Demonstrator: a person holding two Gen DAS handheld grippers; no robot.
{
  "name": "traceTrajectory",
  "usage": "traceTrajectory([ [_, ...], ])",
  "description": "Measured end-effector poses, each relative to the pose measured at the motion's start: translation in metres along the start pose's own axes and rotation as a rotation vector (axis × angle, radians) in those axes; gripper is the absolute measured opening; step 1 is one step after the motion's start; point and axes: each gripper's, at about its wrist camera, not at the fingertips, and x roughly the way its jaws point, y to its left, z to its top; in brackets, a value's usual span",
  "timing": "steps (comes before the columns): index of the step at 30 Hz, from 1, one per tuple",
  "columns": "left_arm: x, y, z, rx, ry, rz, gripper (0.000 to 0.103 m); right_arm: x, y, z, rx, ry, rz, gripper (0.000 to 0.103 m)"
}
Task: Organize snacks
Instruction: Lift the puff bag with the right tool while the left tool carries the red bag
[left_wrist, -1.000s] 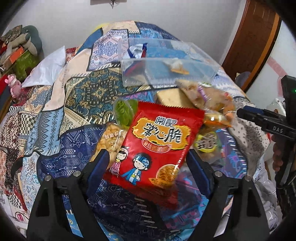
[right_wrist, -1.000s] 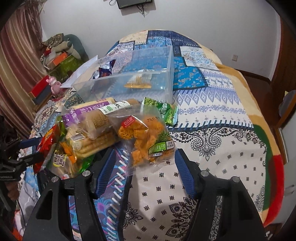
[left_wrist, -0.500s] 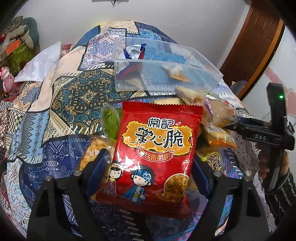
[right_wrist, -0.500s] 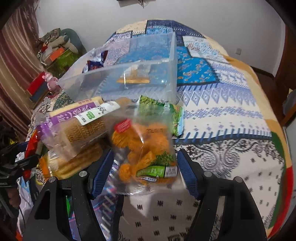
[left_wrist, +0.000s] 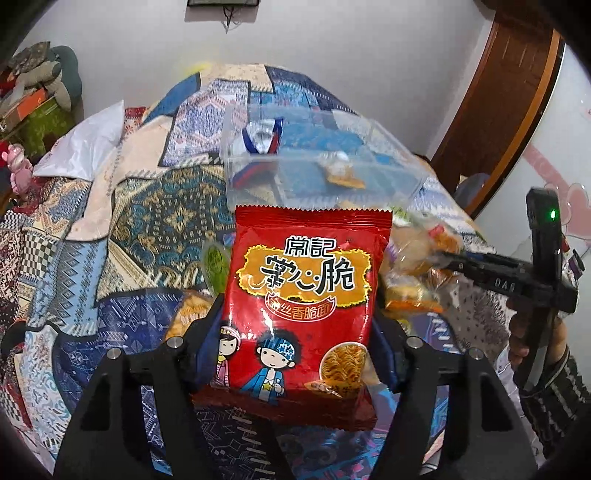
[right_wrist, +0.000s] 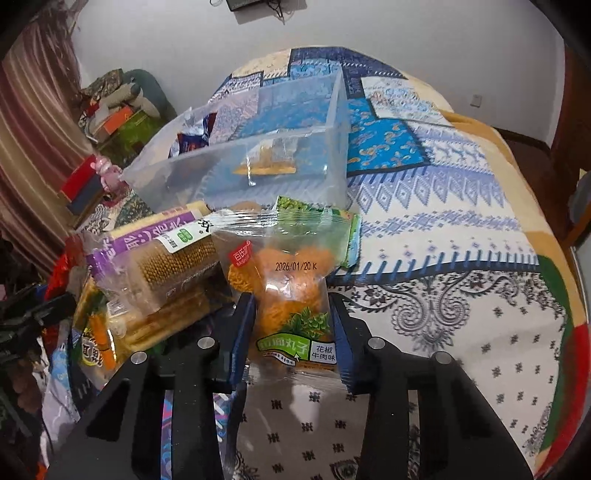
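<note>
My left gripper (left_wrist: 295, 325) is shut on a red noodle-snack bag (left_wrist: 306, 284) and holds it upright above the bed. My right gripper (right_wrist: 291, 325) is shut on a clear bag of orange snack balls (right_wrist: 288, 291); that gripper also shows at the right of the left wrist view (left_wrist: 458, 262). A clear plastic bin (left_wrist: 314, 173) stands behind, holding a blue-silver packet (left_wrist: 262, 138) and a small orange packet (left_wrist: 341, 173); it also shows in the right wrist view (right_wrist: 258, 155). A purple-labelled biscuit pack (right_wrist: 162, 254) and a green packet (right_wrist: 317, 229) lie in a pile in front of the bin.
A patterned quilt (right_wrist: 443, 229) covers the bed. More snack packs (right_wrist: 96, 332) lie at the pile's left. A white pillow (left_wrist: 85, 144) and a cluttered shelf (left_wrist: 33, 96) are at left, a wooden door (left_wrist: 498, 110) at right.
Both grippers closed on their bags and lifted them: the red bag rose upright in the left jaws, the orange-ball bag came up off the pile between the right jaws.
</note>
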Motion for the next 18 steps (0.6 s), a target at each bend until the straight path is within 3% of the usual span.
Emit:
traceTrajectory([
  [18,-0.018,-0.013,0.081,-0.009,-0.126,0.011,0.068,-0.043,0.015,0.036,-0.014,-0.159,0.022,0.03],
])
